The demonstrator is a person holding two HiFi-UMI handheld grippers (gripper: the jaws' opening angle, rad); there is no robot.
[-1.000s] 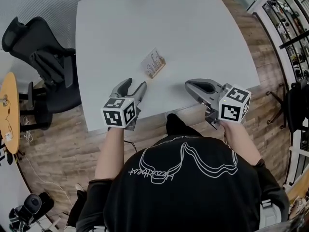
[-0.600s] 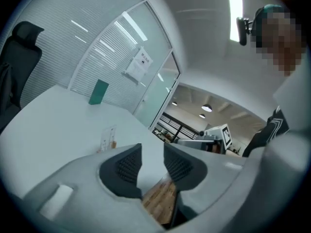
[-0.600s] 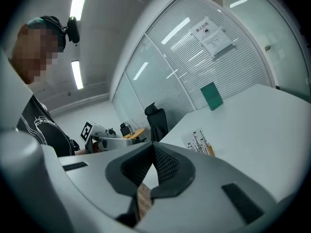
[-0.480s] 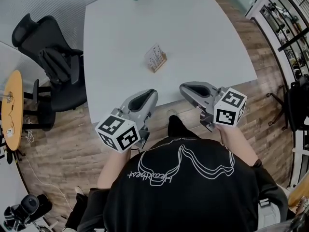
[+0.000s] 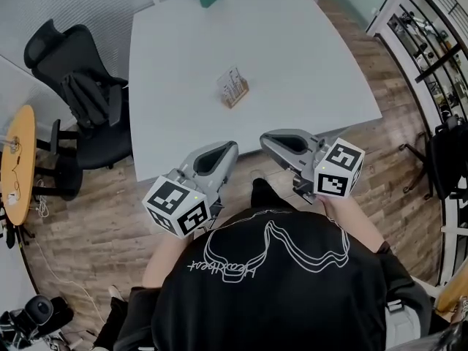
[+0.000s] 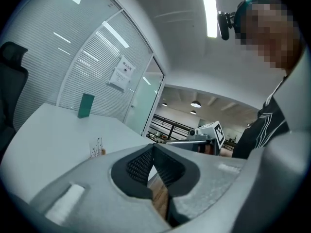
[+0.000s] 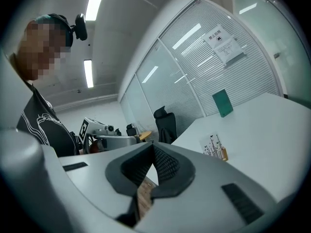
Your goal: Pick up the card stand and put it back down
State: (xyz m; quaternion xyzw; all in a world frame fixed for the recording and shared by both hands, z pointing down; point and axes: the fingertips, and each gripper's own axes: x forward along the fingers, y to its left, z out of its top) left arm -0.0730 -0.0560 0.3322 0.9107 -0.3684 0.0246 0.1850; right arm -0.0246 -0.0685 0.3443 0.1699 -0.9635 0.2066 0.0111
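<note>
You are wearing a shirt (image 5: pixel 292 298) whose white script lettering (image 5: pixel 223 268) is running upside down in the head view, seemingly spelling "Heartbeat". The paper notice (image 7: pixel 221 44) on the glass wall (image 7: pixel 189 76) is showing characters too small to read. The card stand (image 5: pixel 232 88) is carrying print that is equally illegible.

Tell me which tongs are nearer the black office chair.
Left. The left tongs are at the table's near edge, right of the chair; the right tongs are farther right.
</note>
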